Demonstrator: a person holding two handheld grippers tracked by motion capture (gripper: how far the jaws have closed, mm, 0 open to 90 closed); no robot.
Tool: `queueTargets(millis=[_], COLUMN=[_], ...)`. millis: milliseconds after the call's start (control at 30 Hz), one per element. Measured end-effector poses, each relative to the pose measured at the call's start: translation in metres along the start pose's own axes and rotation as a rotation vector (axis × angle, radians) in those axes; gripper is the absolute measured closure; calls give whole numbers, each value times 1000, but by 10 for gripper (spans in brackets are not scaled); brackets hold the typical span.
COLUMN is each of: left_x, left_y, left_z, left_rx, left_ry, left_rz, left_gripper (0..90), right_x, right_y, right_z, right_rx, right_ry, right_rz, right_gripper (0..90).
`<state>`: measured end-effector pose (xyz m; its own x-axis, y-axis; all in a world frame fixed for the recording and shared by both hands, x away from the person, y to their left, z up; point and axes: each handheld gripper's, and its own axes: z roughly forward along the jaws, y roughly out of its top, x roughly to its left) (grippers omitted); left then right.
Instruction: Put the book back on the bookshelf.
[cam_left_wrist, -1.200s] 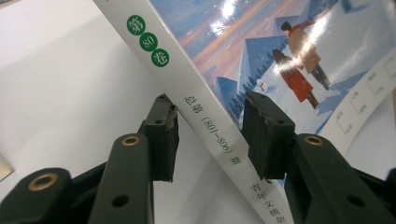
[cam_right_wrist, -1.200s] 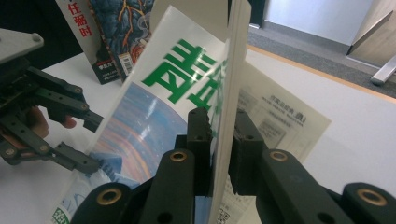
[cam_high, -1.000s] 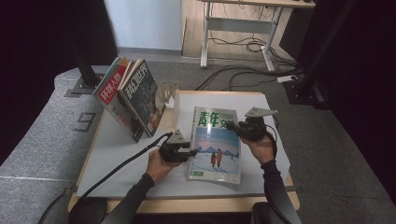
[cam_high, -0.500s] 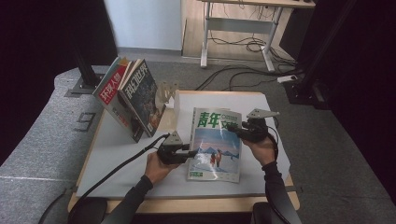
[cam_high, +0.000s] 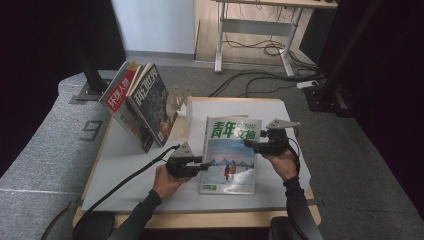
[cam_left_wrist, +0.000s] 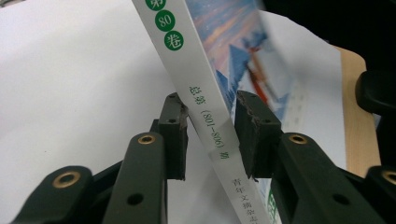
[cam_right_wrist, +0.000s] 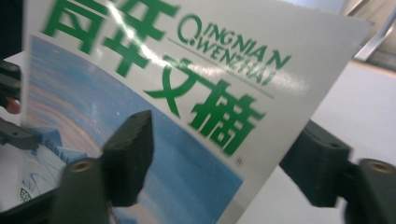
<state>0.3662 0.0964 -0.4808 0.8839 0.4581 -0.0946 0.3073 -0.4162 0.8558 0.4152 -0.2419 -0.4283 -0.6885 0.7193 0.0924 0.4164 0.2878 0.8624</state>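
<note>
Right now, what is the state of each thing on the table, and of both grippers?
green-titled magazine: closed, cover up, between both grippers.
left gripper: fingers around the magazine's spine, just been closing; whether they press yet is unclear.
right gripper: fingers just been opening, now wide apart, magazine's edge between them.
two magazines: closed, leaning tilted at the back left.

Dark long sleeves (cam_high: 137, 220); black grippers with brass-ringed screw holes, grey three-cornered top plates (cam_high: 182, 150), black cables (cam_high: 125, 175).
</note>
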Motion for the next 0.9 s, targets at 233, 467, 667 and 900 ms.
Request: queueTargets(millis=[233,467,667,900], left_x=[-1,-3,-1,2], left_y=[0,1,2,4], left_z=[-2,-5,-8,-13], left_rx=[3,8,25,57], left_ry=[-3,-19,-46,-75], left_rz=[5,14,10,-4], left_gripper=[663,672,680,683], right_x=[-8,-17,-15,-7], right_y=[-12,-21,-18,-9], right_z=[12,24,18,7], right_rx=[44,51,29,-26], right_ry=[41,136,124,120], right_rz=[70,142,129,66], right_gripper=[159,297,518,741])
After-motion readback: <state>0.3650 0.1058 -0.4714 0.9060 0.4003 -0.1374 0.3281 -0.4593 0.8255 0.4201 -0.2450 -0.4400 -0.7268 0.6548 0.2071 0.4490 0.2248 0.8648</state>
